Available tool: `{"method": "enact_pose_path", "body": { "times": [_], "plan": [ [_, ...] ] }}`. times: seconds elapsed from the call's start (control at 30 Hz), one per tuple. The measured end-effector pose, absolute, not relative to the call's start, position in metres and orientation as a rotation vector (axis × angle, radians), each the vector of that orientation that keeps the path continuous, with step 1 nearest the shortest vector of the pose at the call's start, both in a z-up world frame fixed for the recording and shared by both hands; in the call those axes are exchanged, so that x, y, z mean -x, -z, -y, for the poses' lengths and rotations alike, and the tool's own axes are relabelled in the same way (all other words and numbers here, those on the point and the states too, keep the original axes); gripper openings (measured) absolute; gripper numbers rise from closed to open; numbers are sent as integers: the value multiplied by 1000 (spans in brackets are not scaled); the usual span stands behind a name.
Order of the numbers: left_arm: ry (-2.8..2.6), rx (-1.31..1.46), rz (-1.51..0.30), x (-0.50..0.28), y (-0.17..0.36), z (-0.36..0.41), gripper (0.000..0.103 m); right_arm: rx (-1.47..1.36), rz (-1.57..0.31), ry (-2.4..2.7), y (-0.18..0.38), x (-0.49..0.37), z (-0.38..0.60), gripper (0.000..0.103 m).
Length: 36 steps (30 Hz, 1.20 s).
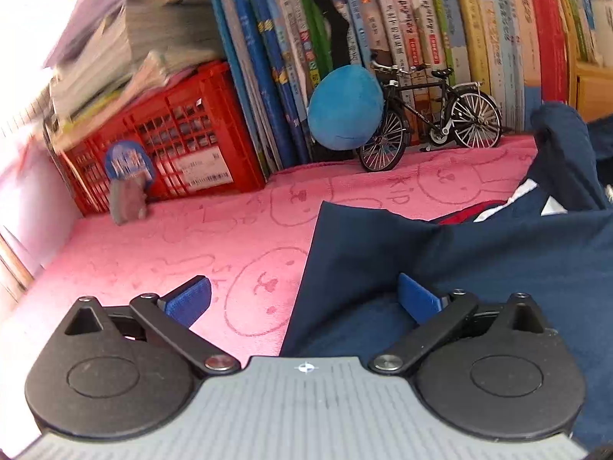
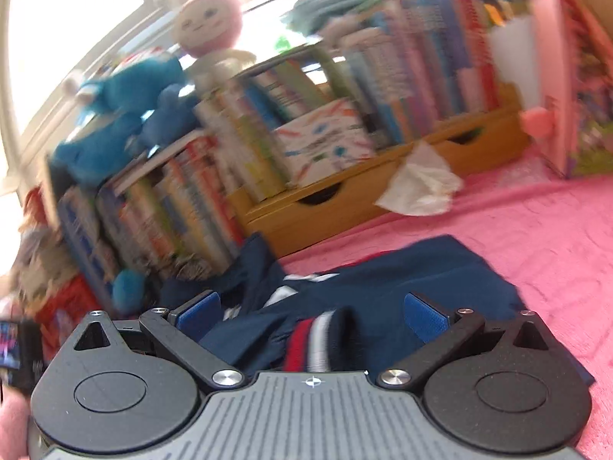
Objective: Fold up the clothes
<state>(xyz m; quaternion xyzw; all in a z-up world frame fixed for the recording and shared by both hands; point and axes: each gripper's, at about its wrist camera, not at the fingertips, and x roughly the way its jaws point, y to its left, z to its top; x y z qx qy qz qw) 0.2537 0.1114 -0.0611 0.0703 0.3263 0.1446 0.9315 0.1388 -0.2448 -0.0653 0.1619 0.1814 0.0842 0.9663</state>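
Partly crumpled navy garment (blurred)

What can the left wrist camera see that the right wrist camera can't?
Only the left wrist view shows the toy bike, the blue ball and the red crate. Only the right wrist view shows the pink-haired doll, the tissue and the wooden drawers. Both show the navy garment, the pink blanket, books, and an open gripper.

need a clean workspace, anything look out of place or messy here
A crumpled white tissue lies on the pink blanket against the wooden drawer unit. The navy garment is rumpled, still unfolded.
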Motion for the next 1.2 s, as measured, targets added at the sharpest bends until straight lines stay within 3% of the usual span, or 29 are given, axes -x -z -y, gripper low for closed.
{"method": "enact_pose_path", "body": {
  "times": [0.17, 0.37, 0.47, 0.63, 0.73, 0.77, 0.8, 0.97, 1.13, 1.2],
  "plan": [
    [-233, 63, -709, -257, 58, -142, 103, 3, -455, -387, 47, -159, 132, 103],
    [-229, 85, -712, -257, 59, -142, 103, 109, -610, -471, 81, -184, 66, 103],
    [-230, 83, -713, -258, 58, -140, 103, 34, -656, -498, 90, -190, 87, 103],
    [-228, 87, -712, -257, 59, -142, 103, 160, -644, -230, 98, -198, 141, 102],
    [-227, 88, -712, -257, 58, -142, 103, 201, -635, -322, 100, -196, 179, 92],
    [-227, 88, -712, -257, 58, -142, 103, 246, -615, -312, 101, -190, 183, 92],
    [-226, 87, -712, -257, 58, -142, 103, 280, -599, -247, 101, -187, 186, 103],
    [-226, 88, -712, -257, 58, -142, 103, 131, -663, -72, 92, -194, 217, 103],
    [-224, 89, -712, -257, 58, -144, 103, 214, -488, -25, 67, -175, 182, 103],
    [-224, 90, -712, -257, 58, -144, 103, 189, -499, -160, 60, -175, 167, 103]
  ]
}}
